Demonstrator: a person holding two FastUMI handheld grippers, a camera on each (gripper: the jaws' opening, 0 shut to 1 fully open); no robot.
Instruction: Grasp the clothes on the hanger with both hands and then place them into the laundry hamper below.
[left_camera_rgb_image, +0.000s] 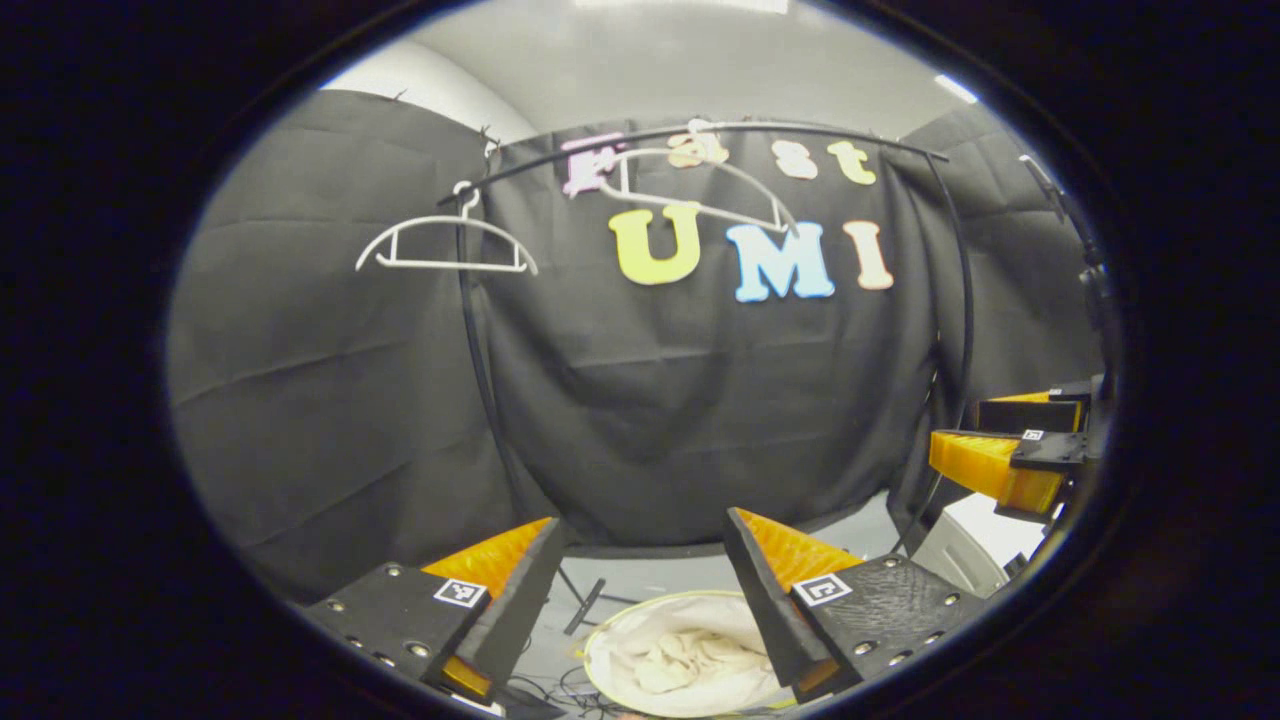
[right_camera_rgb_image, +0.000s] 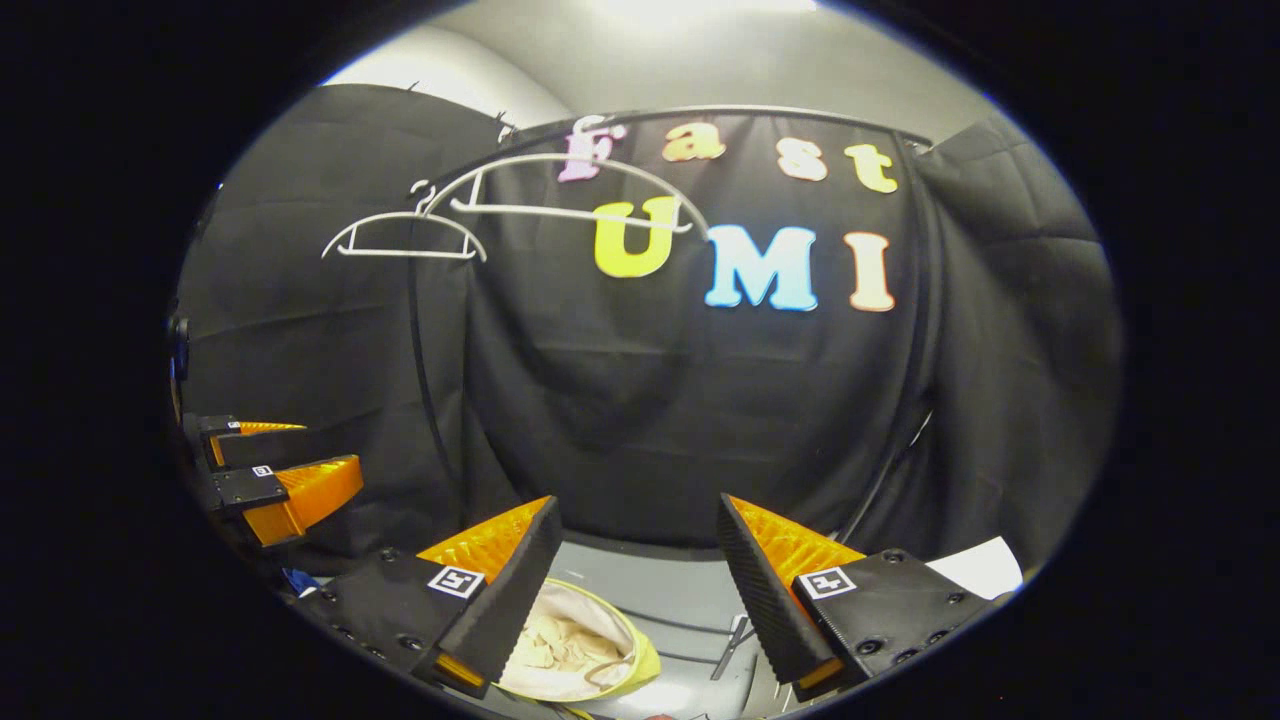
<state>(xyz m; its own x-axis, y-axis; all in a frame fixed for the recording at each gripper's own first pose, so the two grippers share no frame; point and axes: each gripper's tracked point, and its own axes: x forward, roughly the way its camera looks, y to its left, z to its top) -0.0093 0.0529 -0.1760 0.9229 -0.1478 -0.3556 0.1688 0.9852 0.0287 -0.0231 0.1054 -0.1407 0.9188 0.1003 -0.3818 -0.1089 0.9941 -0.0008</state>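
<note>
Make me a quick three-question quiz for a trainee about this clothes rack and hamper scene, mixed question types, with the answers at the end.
1. True or false: the two hangers on the rail are bare.
2. Multiple choice: where is the pale clothing? A) on a hanger B) in the hamper C) between the left gripper's fingers
3. Fill in: both the left gripper and the right gripper have their jaws ____.

Key: 1 true; 2 B; 3 open, nothing between the fingers.
</note>
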